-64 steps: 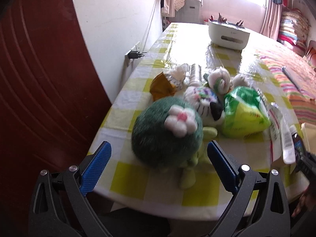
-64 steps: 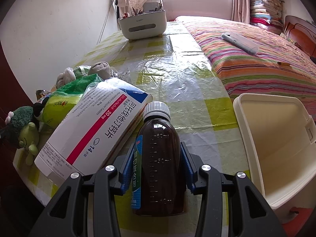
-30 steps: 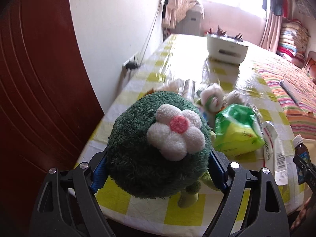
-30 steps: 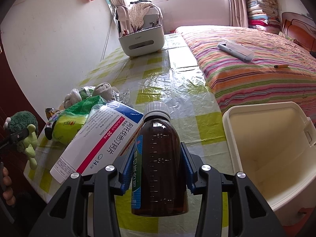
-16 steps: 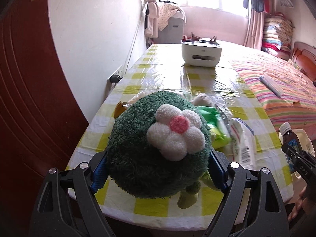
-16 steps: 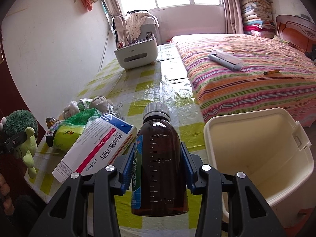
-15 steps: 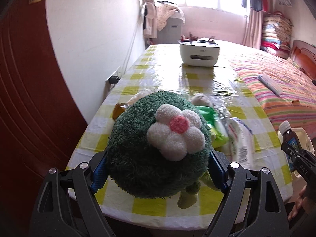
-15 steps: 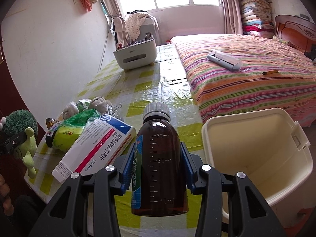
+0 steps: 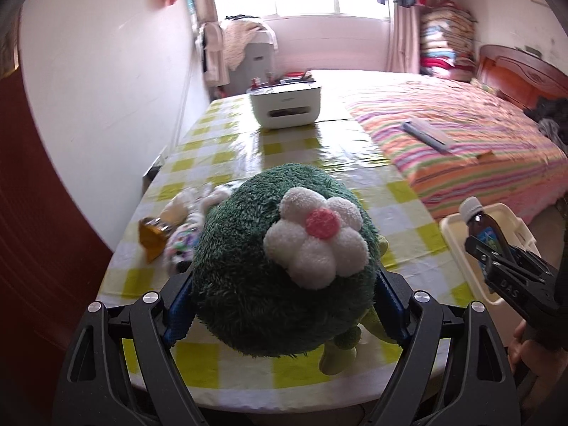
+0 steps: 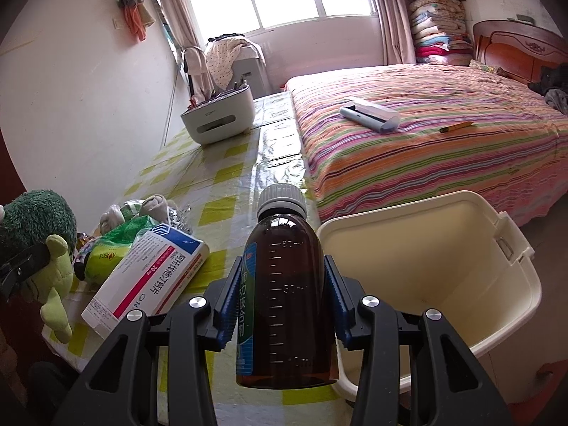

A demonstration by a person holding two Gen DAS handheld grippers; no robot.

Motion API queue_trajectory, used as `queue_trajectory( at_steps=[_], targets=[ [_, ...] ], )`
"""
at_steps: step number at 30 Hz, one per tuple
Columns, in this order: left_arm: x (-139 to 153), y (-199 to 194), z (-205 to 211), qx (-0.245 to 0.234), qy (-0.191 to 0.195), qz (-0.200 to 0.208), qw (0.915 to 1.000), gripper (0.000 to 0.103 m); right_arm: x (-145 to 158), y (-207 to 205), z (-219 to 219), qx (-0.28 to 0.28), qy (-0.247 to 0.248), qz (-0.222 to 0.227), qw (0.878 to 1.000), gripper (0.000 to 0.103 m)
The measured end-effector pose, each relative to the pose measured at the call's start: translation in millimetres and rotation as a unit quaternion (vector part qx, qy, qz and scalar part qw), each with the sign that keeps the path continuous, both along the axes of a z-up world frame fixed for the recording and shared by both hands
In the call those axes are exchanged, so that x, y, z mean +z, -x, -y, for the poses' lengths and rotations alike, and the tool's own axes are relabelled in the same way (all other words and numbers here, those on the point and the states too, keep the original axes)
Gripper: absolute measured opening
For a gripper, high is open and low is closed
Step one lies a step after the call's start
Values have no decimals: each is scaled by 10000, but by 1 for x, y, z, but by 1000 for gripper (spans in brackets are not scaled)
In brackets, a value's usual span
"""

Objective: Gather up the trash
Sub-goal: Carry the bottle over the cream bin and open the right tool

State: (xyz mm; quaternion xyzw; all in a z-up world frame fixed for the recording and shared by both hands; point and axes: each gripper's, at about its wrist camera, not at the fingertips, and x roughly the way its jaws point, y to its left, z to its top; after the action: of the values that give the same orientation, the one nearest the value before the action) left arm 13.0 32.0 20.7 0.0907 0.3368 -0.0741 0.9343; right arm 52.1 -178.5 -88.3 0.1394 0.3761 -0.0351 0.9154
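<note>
1. Gripping a green plush toy (image 9: 269, 284), the left gripper (image 9: 284, 301) hangs over the near edge of the checked table (image 9: 227, 149), pads pressed into both flanks.
2. Lying between the grippers on the table are a green packet (image 10: 117, 241) and a medicine box (image 10: 149, 277).
3. Clamped on a brown bottle (image 10: 284, 291), the right gripper (image 10: 282, 305) holds it upright just beside the cream bin (image 10: 426, 269).

Left gripper (image 9: 284, 298) clamps green plush toy (image 9: 284, 266) above near edge of table (image 9: 227, 369). Right gripper (image 9: 497, 259) at right holds brown bottle (image 9: 486, 227) over cream bin (image 9: 458, 241). White box (image 9: 285, 104) near far edge.
</note>
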Motion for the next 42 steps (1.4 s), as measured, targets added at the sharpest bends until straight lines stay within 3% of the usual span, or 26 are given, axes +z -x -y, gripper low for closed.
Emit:
queue_trajectory(
  at_steps=[16, 34, 37, 39, 42],
  targets=[
    [-11, 6, 98, -962, -212, -138, 9950, 82, -1, 17, 57, -575, -88, 25, 9983, 42],
    [-28, 0, 162, -1583, -324, -294, 9864, 82, -13, 25, 109, -1280, -247, -194, 9913, 42],
    [-31, -2, 170, -1626, -298, -344, 9856, 82, -13, 26, 114, -1339, -315, -159, 9904, 46],
    [-33, -5, 175, -1655, -301, -363, 9851, 82, -13, 27, 116, -1395, -251, -140, 9898, 58],
    [-38, -7, 180, -1699, -298, -409, 9842, 82, -10, 33, 125, -1552, -402, 16, 9871, 60]
  ],
)
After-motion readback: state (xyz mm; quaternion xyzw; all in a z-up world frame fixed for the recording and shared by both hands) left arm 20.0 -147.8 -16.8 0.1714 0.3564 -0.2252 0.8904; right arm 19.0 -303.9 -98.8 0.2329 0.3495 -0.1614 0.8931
